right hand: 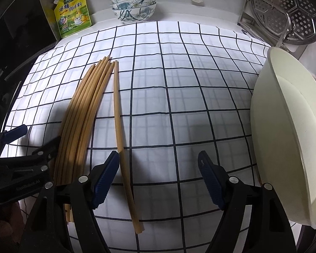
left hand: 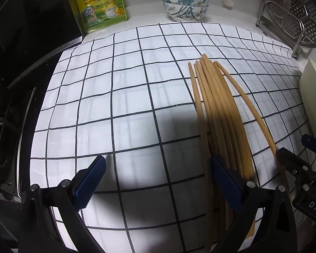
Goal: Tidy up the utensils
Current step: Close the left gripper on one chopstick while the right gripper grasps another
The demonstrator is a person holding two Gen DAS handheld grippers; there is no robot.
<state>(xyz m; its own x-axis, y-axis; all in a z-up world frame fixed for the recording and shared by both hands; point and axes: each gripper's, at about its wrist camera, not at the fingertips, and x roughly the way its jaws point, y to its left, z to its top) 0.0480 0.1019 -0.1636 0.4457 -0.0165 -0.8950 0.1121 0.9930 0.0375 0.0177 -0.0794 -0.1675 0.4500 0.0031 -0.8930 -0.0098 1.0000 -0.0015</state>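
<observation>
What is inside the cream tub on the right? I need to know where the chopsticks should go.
The cream tub shows only a bare pale inner wall from the right wrist view. Its bottom is out of sight, so contents cannot be ruled out. The chopsticks all lie on the checked cloth.

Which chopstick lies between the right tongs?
The lone chopstick, lying apart from the bundle on its right side. It runs between the open right tongs; the bundle lies outside them.

Both wrist cams low, share chopsticks point(left hand: 219, 113).
</observation>
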